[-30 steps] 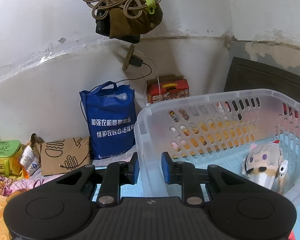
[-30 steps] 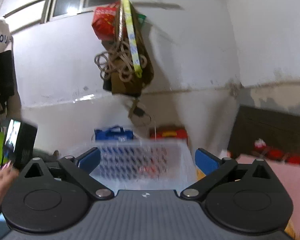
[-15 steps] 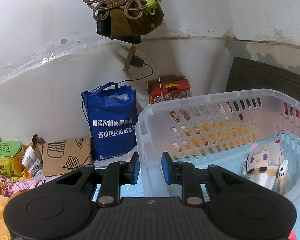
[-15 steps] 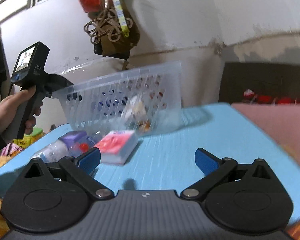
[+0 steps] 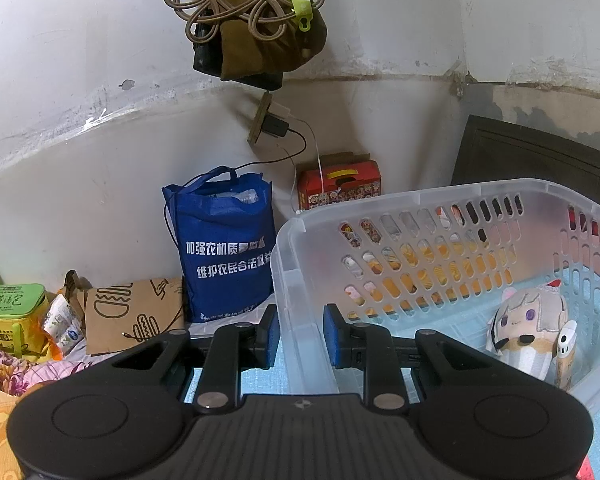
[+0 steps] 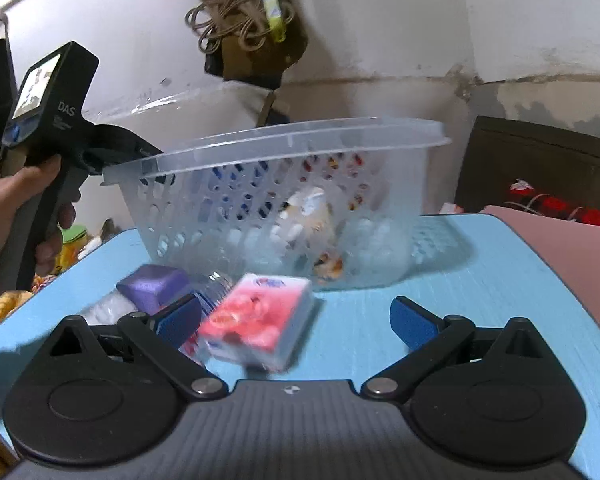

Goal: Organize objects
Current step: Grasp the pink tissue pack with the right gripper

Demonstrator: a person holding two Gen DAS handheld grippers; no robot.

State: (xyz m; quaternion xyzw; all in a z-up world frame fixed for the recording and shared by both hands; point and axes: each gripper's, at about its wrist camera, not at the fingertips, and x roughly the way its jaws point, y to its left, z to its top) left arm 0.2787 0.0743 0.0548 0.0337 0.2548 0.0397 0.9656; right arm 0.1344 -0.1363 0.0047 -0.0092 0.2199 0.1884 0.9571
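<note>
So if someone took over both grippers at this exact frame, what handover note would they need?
Left gripper: shut on the near wall of the clear perforated plastic basket, steadying it on the light blue tabletop.
Right gripper: open, empty, low over the red-and-white tissue pack.
Done: plush doll lies in the basket.
Left: tissue pack, purple block and clear plastic bottle lie in front of the basket.

My left gripper point(image 5: 298, 340) is matte black w/ two round discs, silver pivot screws & blue finger pads point(image 5: 332, 336). My right gripper point(image 6: 296, 320) looks identical, ribbed grey centre w/ a small logo. My left hand point(image 6: 24, 216): bare skin on a black handle marked "DAS", lit screen & blue button.
</note>
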